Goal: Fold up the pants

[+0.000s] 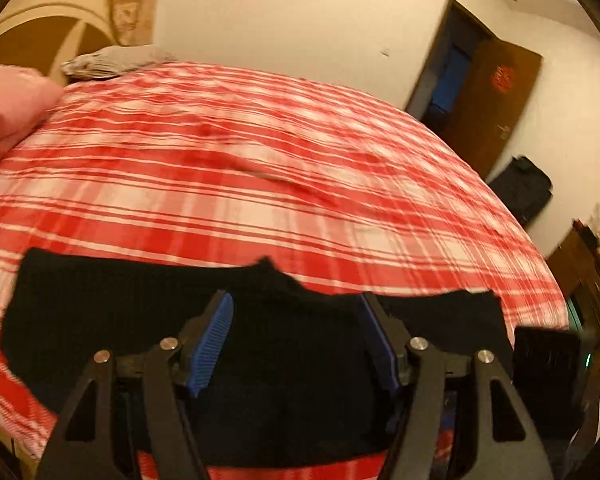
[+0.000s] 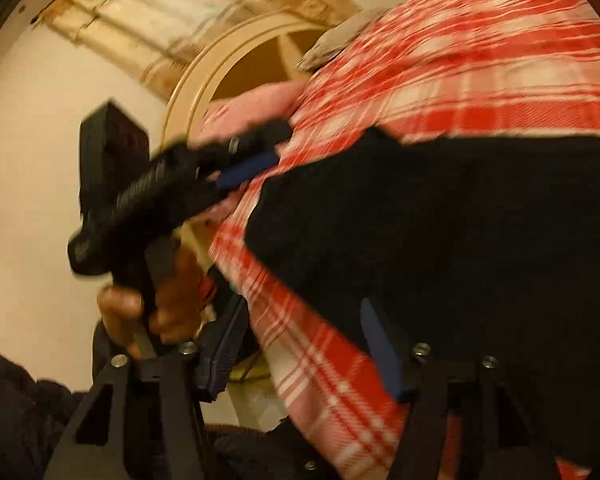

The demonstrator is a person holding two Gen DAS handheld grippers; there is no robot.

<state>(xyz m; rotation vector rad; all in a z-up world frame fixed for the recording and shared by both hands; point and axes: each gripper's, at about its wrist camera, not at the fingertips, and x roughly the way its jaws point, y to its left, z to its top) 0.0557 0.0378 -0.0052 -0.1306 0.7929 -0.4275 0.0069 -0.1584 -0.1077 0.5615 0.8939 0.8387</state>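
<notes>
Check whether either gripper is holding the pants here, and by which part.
Neither holds anything. The left gripper is open above the black pants. The right gripper is open too, with one finger over the pants and the other off the bed.

Both grippers spread open.
Left gripper (image 1: 296, 312) and right gripper (image 2: 304, 344) gape wide (a bare hand (image 2: 156, 300) grips the left handle).
</notes>
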